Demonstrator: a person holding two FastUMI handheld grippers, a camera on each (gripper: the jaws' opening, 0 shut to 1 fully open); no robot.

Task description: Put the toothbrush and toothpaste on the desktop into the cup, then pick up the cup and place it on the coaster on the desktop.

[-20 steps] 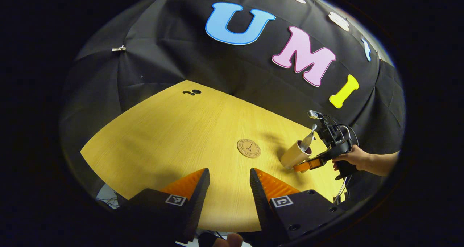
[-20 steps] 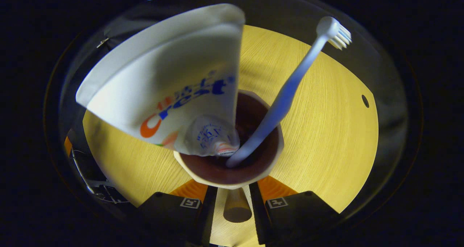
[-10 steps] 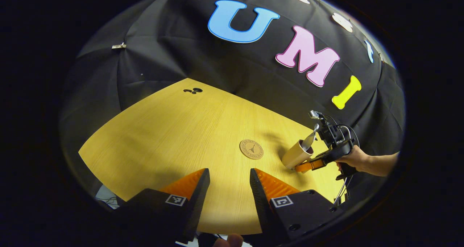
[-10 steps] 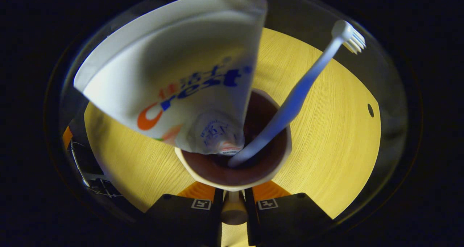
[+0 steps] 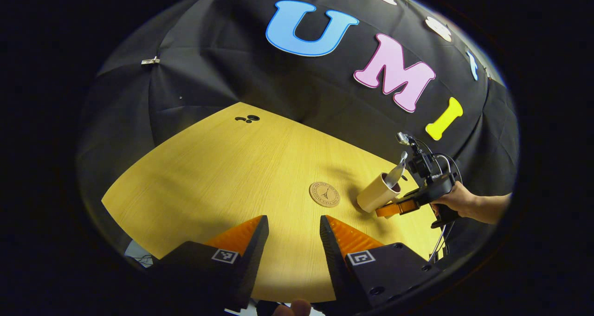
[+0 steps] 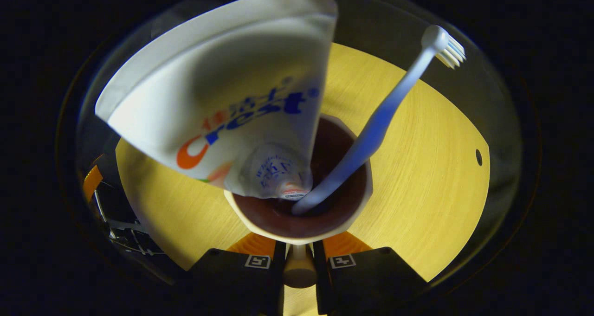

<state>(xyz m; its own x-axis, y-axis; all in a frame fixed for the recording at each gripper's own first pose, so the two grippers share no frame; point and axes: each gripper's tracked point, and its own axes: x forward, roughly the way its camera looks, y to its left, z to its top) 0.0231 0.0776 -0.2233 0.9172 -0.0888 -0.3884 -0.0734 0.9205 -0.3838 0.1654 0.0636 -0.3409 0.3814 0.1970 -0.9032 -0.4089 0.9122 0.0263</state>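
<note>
right gripper view: smooth round cup holds crimped toothpaste.

The counter is bare wood from the left claw up to the black cloth wall, so there is wide room to pass. On the right the coaster lies flat with nothing on it. Just beside it the cup, tilted, the right claw and the hand stand in the way. Toothpaste and toothbrush rise out of the cup's mouth and block it.
</note>
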